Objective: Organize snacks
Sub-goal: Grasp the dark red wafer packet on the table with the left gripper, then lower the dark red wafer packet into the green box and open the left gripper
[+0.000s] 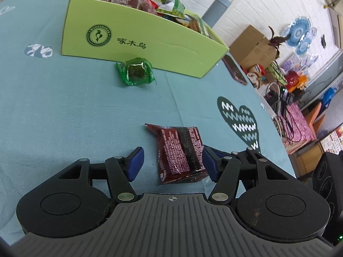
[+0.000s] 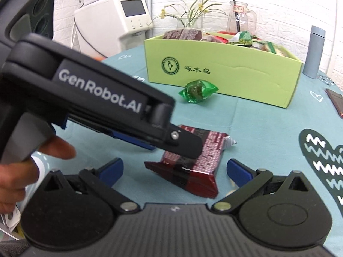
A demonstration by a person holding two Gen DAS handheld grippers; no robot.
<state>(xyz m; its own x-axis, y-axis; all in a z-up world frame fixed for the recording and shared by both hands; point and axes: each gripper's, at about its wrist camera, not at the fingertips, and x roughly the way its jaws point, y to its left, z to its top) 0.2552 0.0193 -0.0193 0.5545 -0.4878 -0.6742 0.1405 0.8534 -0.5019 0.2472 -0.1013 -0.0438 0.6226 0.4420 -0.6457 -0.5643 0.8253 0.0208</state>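
A dark red snack packet [image 1: 180, 152] lies on the teal tablecloth between the blue pads of my left gripper [image 1: 172, 163]. The right pad touches its edge and the left pad stands off it, so the jaws are open. In the right wrist view the left gripper [image 2: 182, 147] reaches in from the left over the packet [image 2: 193, 169]. My right gripper [image 2: 175, 171] is open wide just in front of the packet, with both pads off it. Further back a green-wrapped snack [image 1: 136, 71] [image 2: 197, 91] lies in front of the light green box [image 1: 139, 38] [image 2: 225, 72], which holds several snacks.
A grey bottle [image 2: 315, 51] stands beside the box's far end, and a dark flat object [image 2: 335, 100] lies near the table's right edge. A glass jug [image 2: 240, 19] and a vase stand behind the box. A person's hand [image 2: 19, 171] holds the left gripper.
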